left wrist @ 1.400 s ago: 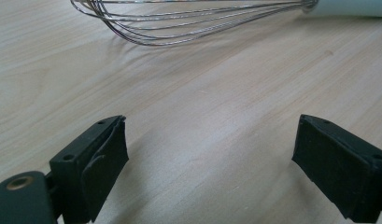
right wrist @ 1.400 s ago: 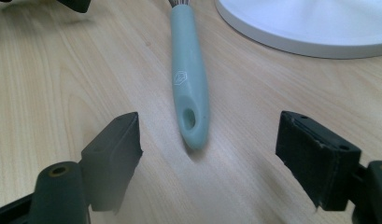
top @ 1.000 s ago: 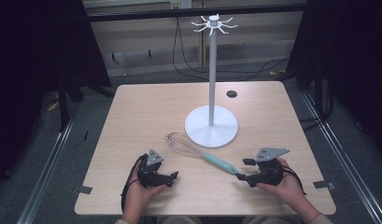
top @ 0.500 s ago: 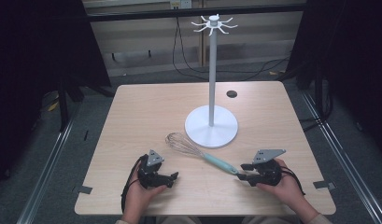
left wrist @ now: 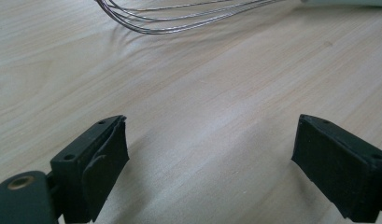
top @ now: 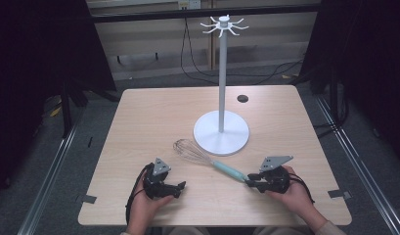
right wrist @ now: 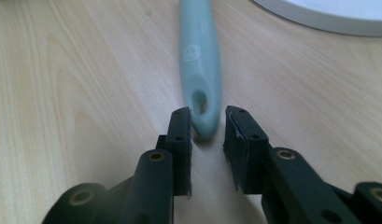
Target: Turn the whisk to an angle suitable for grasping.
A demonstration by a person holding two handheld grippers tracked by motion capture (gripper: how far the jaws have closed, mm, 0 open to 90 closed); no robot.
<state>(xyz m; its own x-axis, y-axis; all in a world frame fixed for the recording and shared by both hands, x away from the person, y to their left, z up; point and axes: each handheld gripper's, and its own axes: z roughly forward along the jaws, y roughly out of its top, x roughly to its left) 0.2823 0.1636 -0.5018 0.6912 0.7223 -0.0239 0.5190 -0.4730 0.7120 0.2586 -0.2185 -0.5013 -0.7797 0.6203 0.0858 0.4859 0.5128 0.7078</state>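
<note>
In right gripper view, whisk [right wrist: 200, 70] wires cut off; right tool [right wrist: 208, 122] closing around handle tip.

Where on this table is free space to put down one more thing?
The table's left half, behind the left claw, and the far right corner beside the dark hole are bare. Crowded: around the stand's base, whisk and right claw.

A light wooden surface [top: 153, 117] with rounded corners stands on a grey floor [top: 85, 125]; black curtains [top: 46, 44] hang at both sides, cables [top: 197, 73] trail along a pale wall panel [top: 153, 44] behind the far edge, under dim light
</note>
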